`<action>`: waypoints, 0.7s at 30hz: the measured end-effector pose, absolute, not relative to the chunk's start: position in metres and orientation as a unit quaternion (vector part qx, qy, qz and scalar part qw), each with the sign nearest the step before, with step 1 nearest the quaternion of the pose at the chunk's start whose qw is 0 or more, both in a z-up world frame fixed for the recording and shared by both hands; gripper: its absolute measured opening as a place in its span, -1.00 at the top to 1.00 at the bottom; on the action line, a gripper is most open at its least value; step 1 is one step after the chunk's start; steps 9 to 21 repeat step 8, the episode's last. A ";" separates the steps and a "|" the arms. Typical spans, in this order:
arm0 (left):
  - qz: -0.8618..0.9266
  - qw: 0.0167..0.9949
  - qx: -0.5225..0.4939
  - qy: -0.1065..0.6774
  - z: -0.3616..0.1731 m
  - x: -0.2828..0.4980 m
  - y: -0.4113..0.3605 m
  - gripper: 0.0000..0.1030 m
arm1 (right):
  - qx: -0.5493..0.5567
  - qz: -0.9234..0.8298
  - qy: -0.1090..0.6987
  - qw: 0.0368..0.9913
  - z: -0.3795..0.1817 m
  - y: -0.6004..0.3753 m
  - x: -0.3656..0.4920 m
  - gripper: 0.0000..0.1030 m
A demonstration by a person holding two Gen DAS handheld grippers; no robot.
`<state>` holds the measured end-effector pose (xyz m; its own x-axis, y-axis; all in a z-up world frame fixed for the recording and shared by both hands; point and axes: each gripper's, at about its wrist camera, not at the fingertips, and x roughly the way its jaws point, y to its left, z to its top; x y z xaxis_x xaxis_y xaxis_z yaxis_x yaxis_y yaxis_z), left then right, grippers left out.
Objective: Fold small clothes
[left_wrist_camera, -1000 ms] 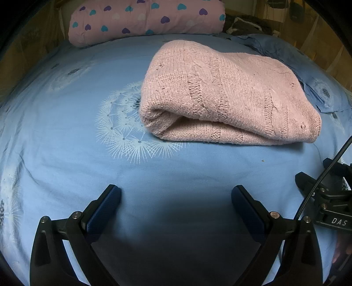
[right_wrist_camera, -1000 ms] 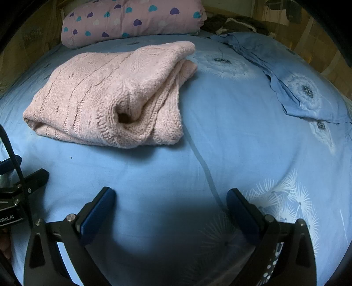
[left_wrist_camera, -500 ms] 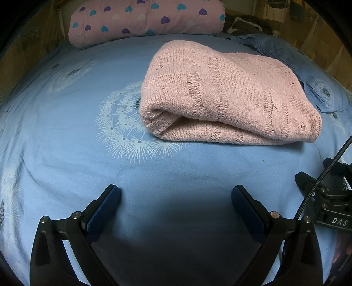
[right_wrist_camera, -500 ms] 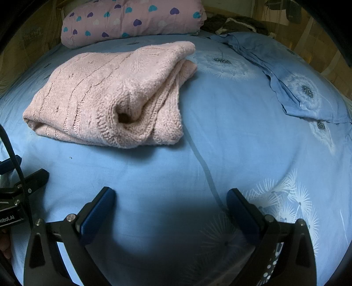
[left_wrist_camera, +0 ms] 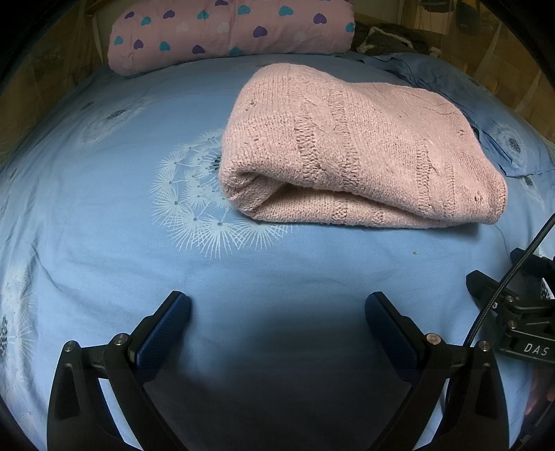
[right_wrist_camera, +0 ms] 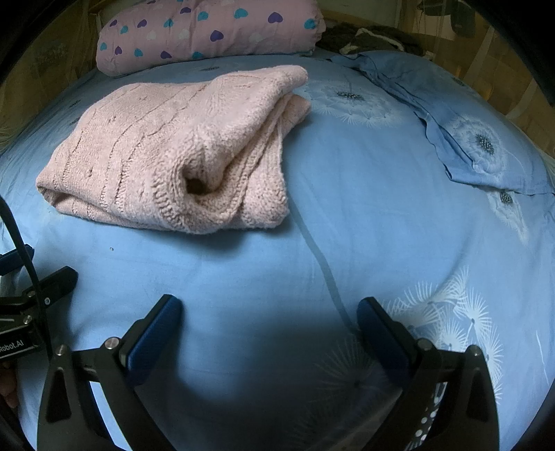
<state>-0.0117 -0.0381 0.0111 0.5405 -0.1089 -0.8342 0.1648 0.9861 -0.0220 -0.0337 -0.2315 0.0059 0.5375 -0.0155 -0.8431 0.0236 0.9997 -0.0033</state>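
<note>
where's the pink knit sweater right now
The folded pink knit sweater lies on the blue bedsheet, ahead-right in the left wrist view and ahead-left in the right, just in front of the heart-print pillow.

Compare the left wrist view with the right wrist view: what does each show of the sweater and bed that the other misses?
Only the left wrist view shows the pink sweater's rounded fold edge and the white dandelion print beside it. Only the right wrist view shows the sweater's open cuff and layered edges. Both show the heart-print pillow, the loose blue cloth, the blue bedsheet, and an open, empty gripper: left gripper, right gripper.
</note>
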 end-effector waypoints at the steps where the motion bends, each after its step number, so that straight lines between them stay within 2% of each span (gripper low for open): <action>1: -0.078 0.877 0.029 0.473 0.011 -0.012 -0.038 -0.71 | 0.004 -0.011 0.481 0.877 0.006 -0.231 -0.034 -0.99; 21: -0.078 0.877 0.030 0.473 0.011 -0.012 -0.038 -0.71 | 0.004 -0.011 0.481 0.877 0.006 -0.231 -0.034 -0.99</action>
